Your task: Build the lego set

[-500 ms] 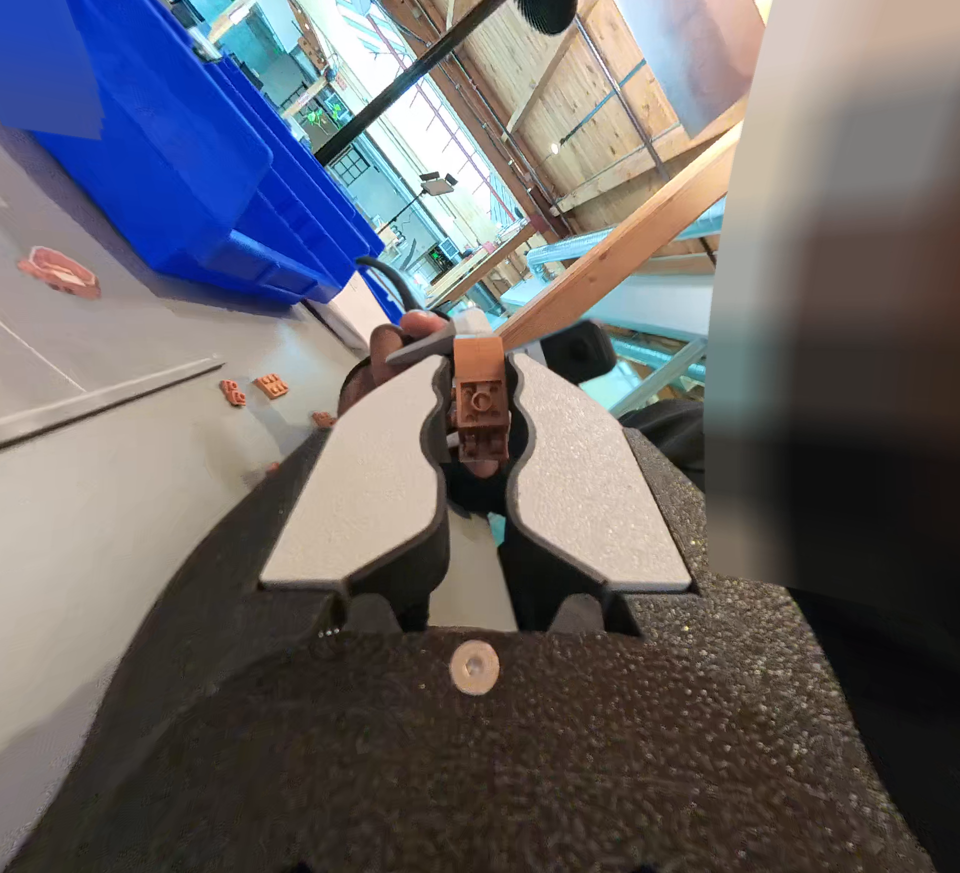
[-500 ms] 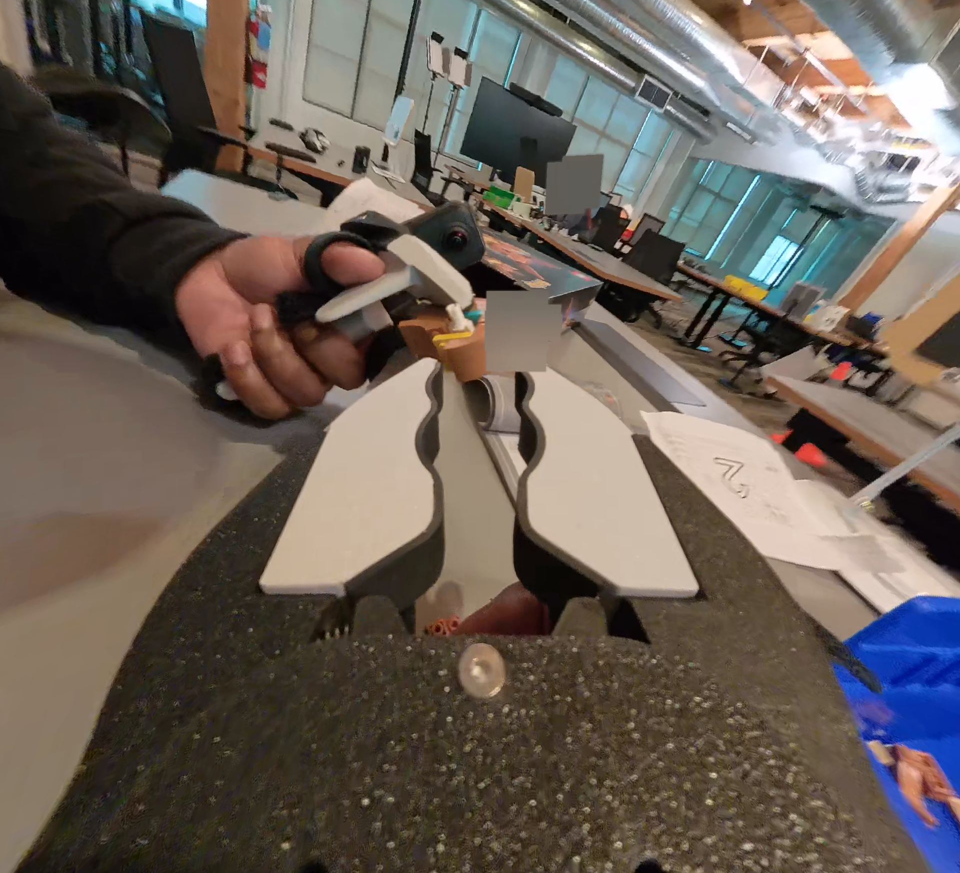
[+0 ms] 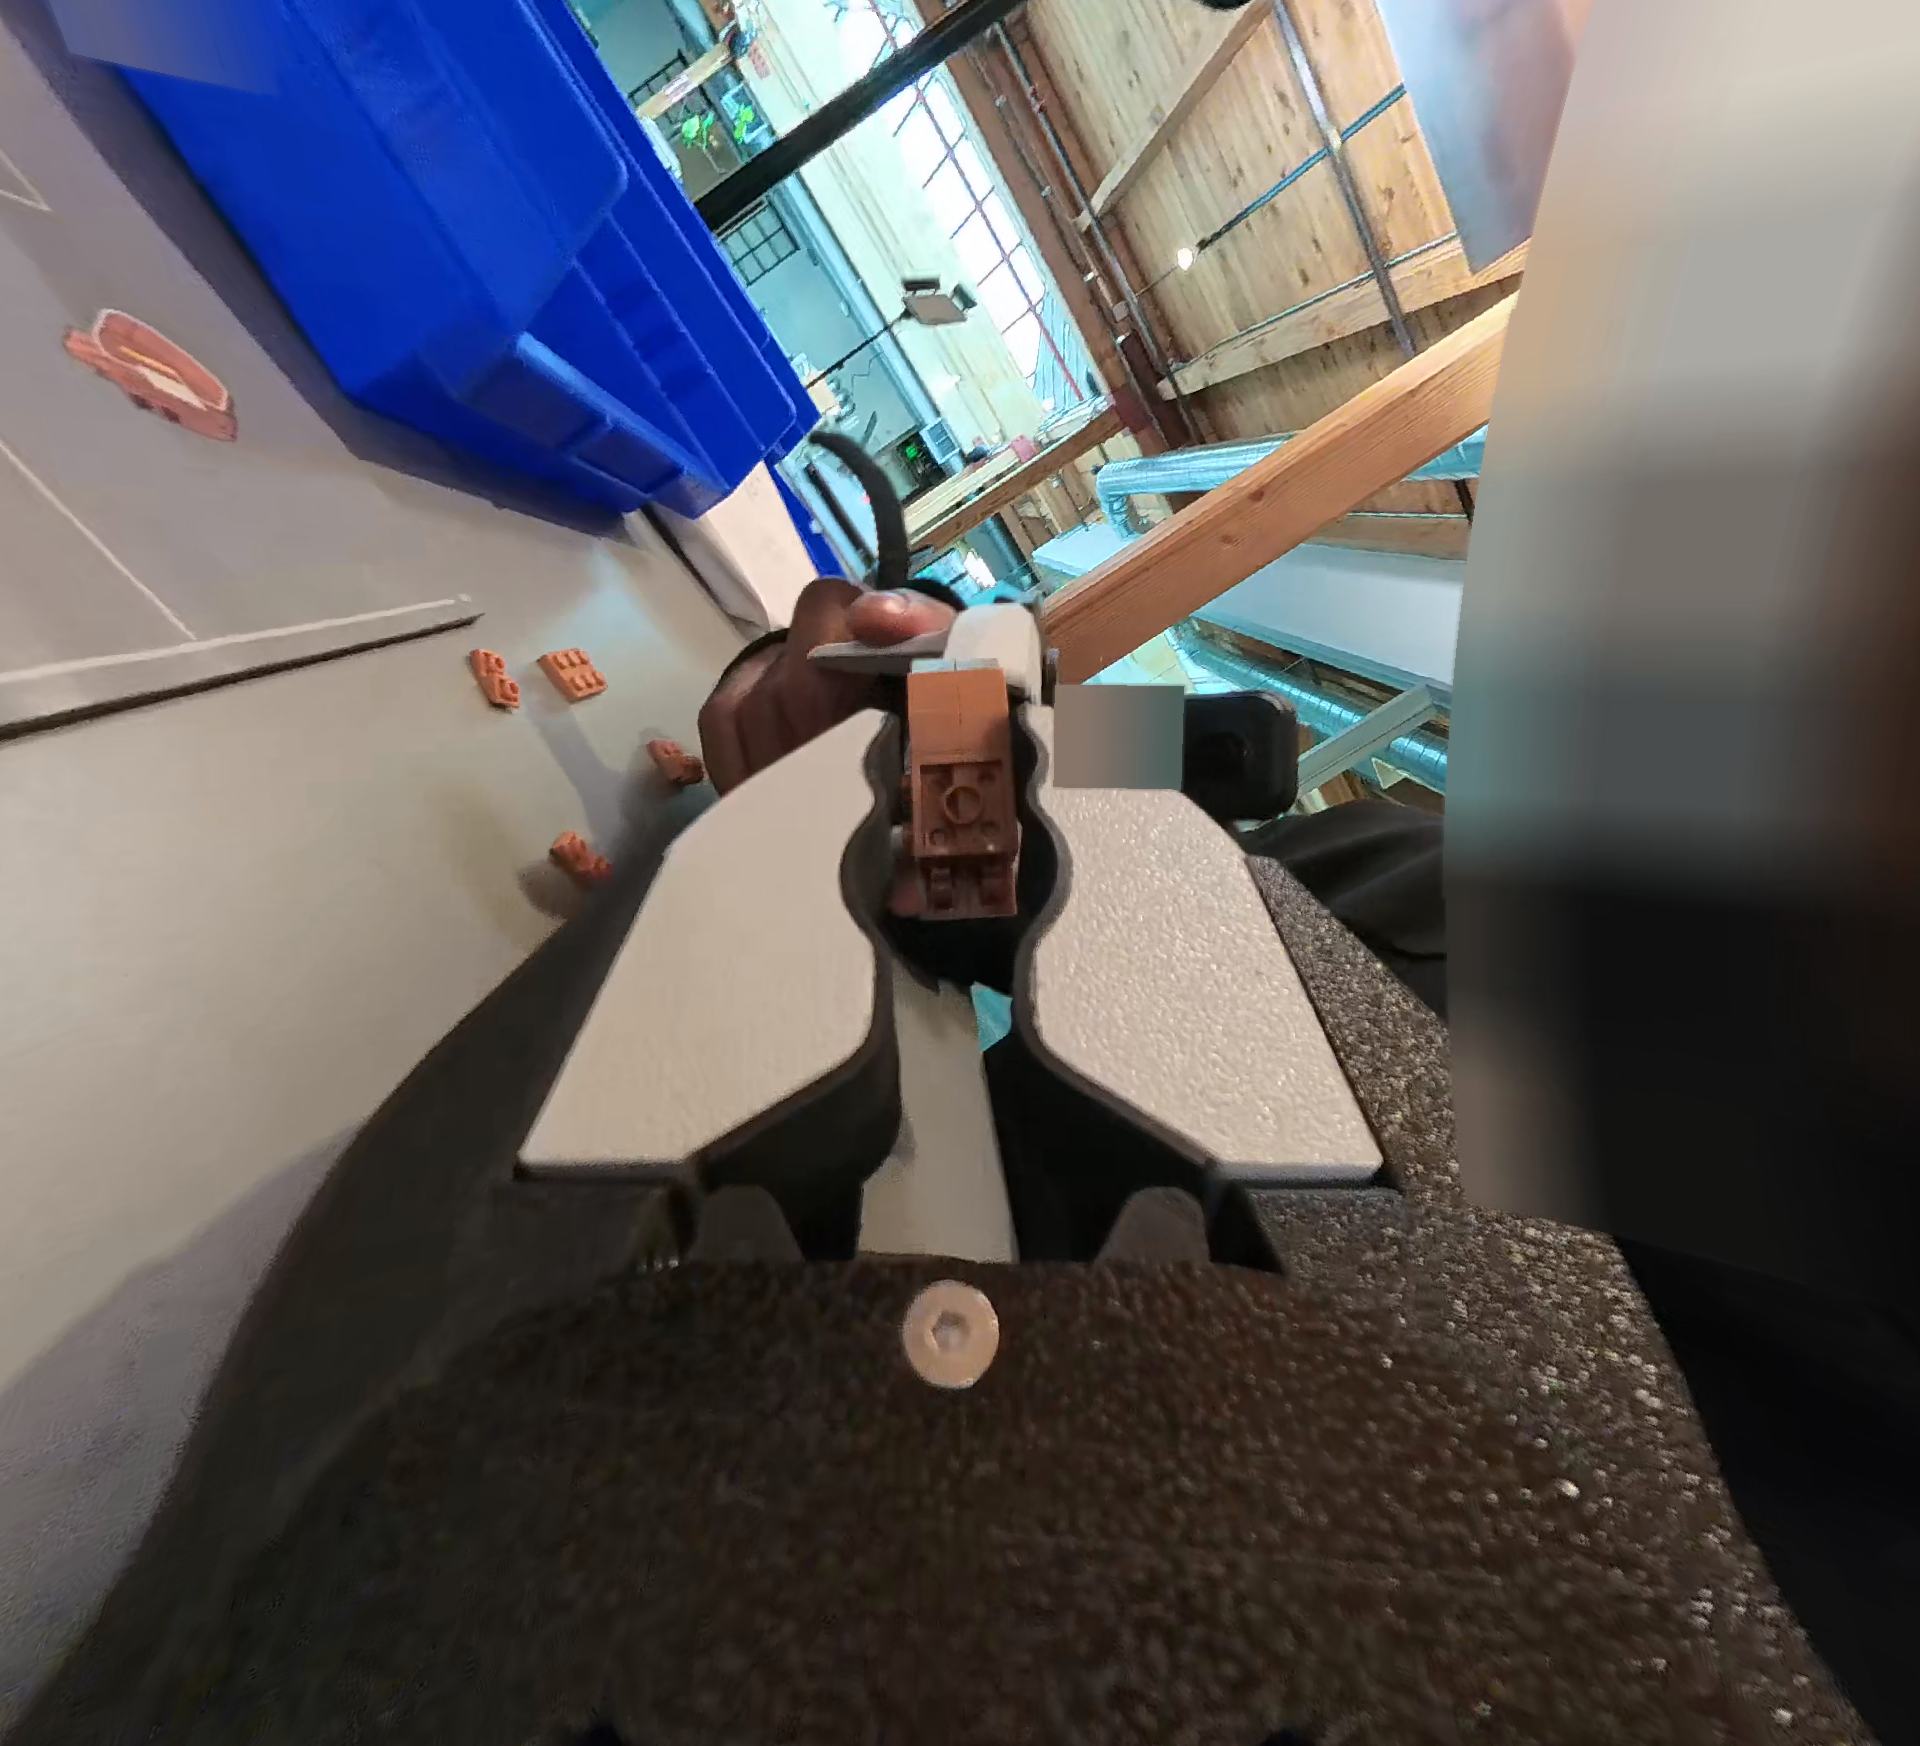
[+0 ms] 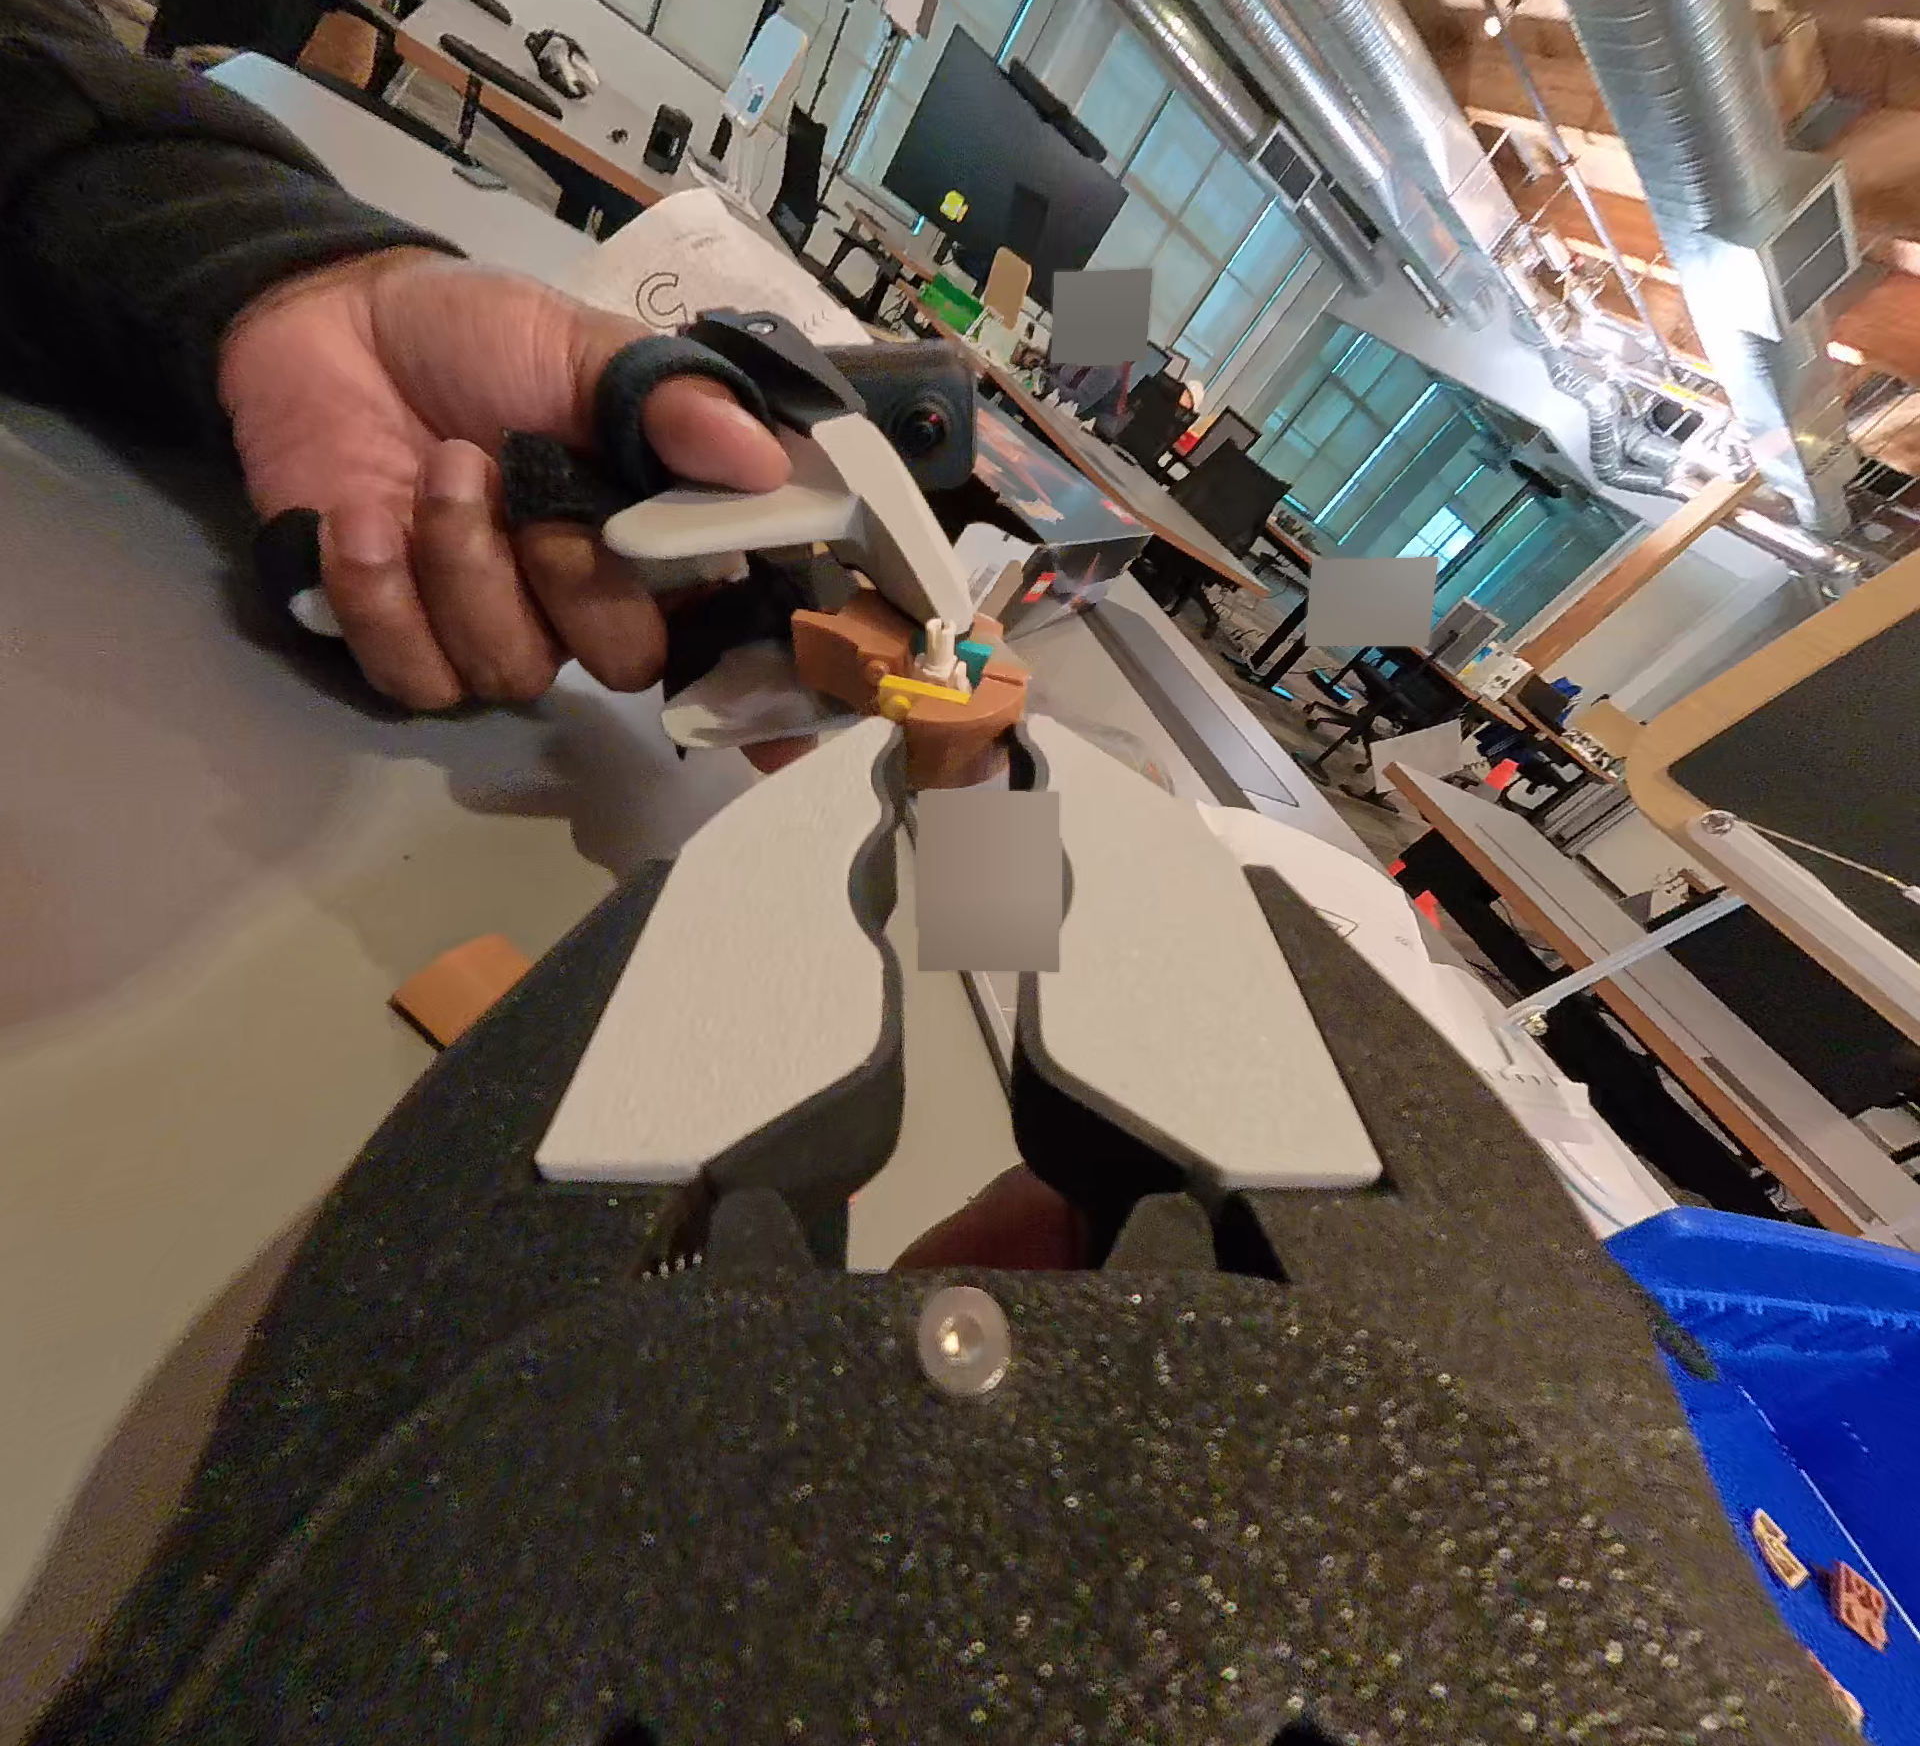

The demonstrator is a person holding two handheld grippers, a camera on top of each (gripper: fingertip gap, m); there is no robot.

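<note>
left gripper (image 3: 961, 823) clamped on brown brick assembly (image 3: 961, 813) | right gripper (image 4: 961, 740) nipped on its far rounded end (image 4: 940, 720) | we judge both must press squarely, no twist, minding white peg (image 4: 940, 647) | loose bricks (image 3: 530, 673) left on grey table (image 3: 208, 865), blue bins (image 3: 416, 138) beyond

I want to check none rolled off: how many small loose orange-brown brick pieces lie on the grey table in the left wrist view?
4: two side by side near the table seam, one beside the hand, one nearest the left gripper. More may be hidden behind it.
</note>
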